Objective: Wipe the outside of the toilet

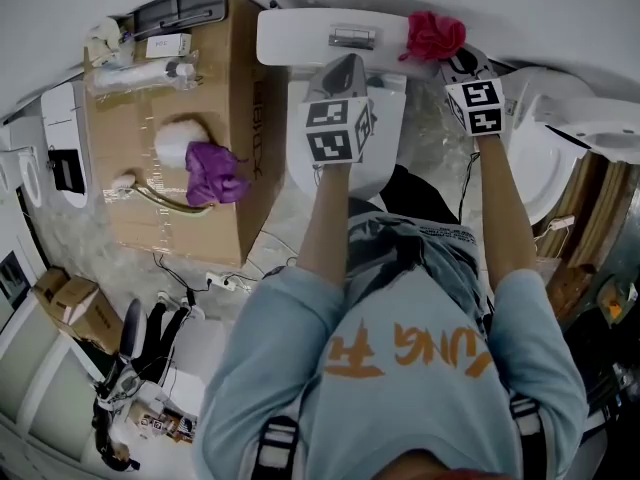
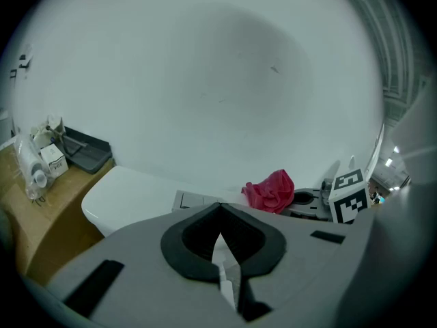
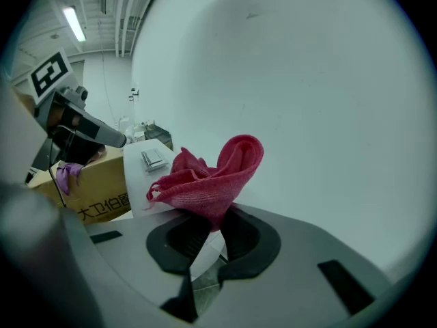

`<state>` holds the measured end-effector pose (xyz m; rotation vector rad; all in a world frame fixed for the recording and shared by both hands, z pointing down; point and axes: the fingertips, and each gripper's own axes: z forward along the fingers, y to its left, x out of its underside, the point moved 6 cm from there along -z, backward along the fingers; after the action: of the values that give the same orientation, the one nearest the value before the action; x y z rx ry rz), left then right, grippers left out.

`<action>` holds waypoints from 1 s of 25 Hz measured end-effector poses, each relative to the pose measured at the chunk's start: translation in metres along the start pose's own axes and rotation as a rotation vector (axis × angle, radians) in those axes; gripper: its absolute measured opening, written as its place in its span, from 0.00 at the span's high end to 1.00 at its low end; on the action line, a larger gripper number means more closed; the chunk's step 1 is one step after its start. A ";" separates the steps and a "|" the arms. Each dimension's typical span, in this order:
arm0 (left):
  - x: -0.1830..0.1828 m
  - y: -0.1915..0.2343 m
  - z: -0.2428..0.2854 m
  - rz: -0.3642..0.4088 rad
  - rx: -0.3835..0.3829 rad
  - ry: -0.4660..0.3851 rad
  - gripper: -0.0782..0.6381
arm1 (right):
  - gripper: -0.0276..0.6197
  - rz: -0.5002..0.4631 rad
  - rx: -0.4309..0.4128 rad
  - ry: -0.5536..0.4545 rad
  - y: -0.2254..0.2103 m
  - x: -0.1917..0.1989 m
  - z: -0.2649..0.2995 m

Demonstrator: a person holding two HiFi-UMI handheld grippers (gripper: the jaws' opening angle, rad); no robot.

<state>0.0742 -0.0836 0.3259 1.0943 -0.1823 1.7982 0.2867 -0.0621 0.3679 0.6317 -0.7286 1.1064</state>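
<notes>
inspector: state of the grippers and the cloth?

assessor: the right gripper (image 3: 217, 225) is found clamped on a red cloth (image 3: 208, 176). only a small fold at the cloth's lower edge is pinched, and the rest is bunched loose above the jaws. the cloth is held at the right end of the toilet tank (image 1: 300, 38) top, close to the wall; contact with the tank cannot be confirmed. the left gripper (image 2: 220, 207) is pressed together with nothing in it, and is held over the toilet lid (image 1: 388, 118).

inspector: risks noted?

assessor: three, as judged.
- the cloth may be pulled out of so thin a pinch once it is dragged under pressure.
- with the cloth bunched upward, the tank may be scraped by the hard jaw tips rather than wiped.
- the flush button (image 1: 352, 37) lies in the path of a leftward sweep and could be pressed by accident.

the idle left gripper, near that same path, could also be struck.
</notes>
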 end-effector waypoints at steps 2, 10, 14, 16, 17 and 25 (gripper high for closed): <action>0.001 -0.003 0.000 0.004 0.005 0.001 0.86 | 0.86 0.010 0.014 0.001 -0.004 0.004 -0.005; 0.006 -0.002 -0.013 -0.007 -0.010 -0.006 0.86 | 0.86 0.079 0.087 -0.040 -0.004 0.005 -0.048; 0.010 0.010 -0.027 -0.022 -0.033 -0.017 0.86 | 0.86 0.077 0.072 -0.091 0.012 -0.010 -0.064; 0.012 0.018 -0.035 -0.035 -0.048 -0.024 0.86 | 0.86 0.064 0.052 -0.117 0.023 -0.022 -0.067; 0.013 0.023 -0.039 -0.042 -0.057 -0.028 0.86 | 0.86 0.055 0.040 -0.128 0.030 -0.028 -0.068; 0.021 0.067 -0.075 -0.106 -0.131 -0.066 0.86 | 0.86 -0.012 -0.095 -0.189 0.095 -0.075 -0.059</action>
<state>-0.0261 -0.0618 0.3205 1.0510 -0.2730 1.6341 0.1893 -0.0279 0.2819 0.6645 -0.9328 1.0037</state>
